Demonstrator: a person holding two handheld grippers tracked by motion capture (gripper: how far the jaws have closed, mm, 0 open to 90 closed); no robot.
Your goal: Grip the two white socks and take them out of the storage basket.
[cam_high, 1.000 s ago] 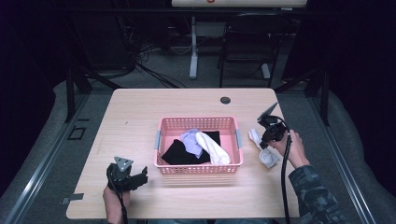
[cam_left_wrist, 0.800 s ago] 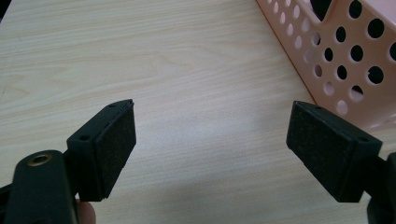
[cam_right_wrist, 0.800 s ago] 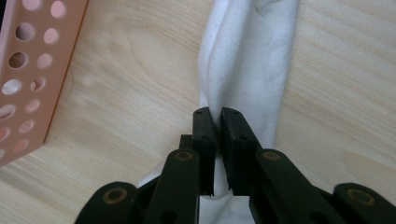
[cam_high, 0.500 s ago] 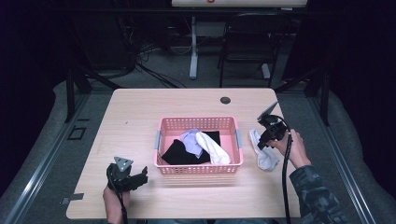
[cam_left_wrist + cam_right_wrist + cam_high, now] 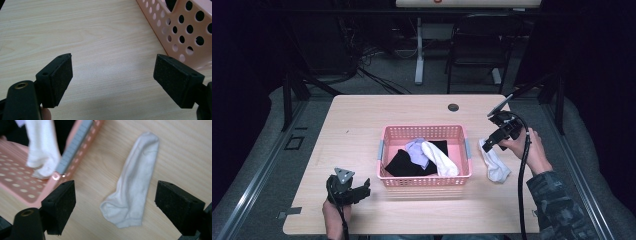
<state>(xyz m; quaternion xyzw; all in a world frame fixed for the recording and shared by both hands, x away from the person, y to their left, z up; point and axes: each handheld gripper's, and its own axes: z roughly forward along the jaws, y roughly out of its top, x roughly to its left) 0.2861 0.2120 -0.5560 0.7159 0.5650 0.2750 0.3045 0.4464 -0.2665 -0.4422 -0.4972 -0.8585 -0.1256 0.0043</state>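
A white sock (image 5: pixel 494 162) (image 5: pixel 135 185) lies flat on the wooden table (image 5: pixel 362 125) to the right of the pink basket (image 5: pixel 427 182). My right gripper (image 5: pixel 490 141) (image 5: pixel 113 207) hovers above the sock's upper end; its jaws have just been opening and stand apart with nothing pressed between them. The basket (image 5: pixel 15 185) holds another white sock (image 5: pixel 439 159) (image 5: pixel 41 147), a lilac cloth (image 5: pixel 417 150) and a black cloth (image 5: pixel 404 162). My left gripper (image 5: pixel 362 189) (image 5: pixel 112 80) rests near the table's front left, open over bare wood beside the basket (image 5: pixel 185 32).
A small dark round grommet (image 5: pixel 453 107) sits near the table's far edge. Behind the table are a chair (image 5: pixel 472 50), a desk leg (image 5: pixel 418 50) and cables on the floor. Bare tabletop stretches to the left of the basket.
My right gripper let go of the white sock and rose off it. The sock now lies on the table. My left gripper has stayed still.
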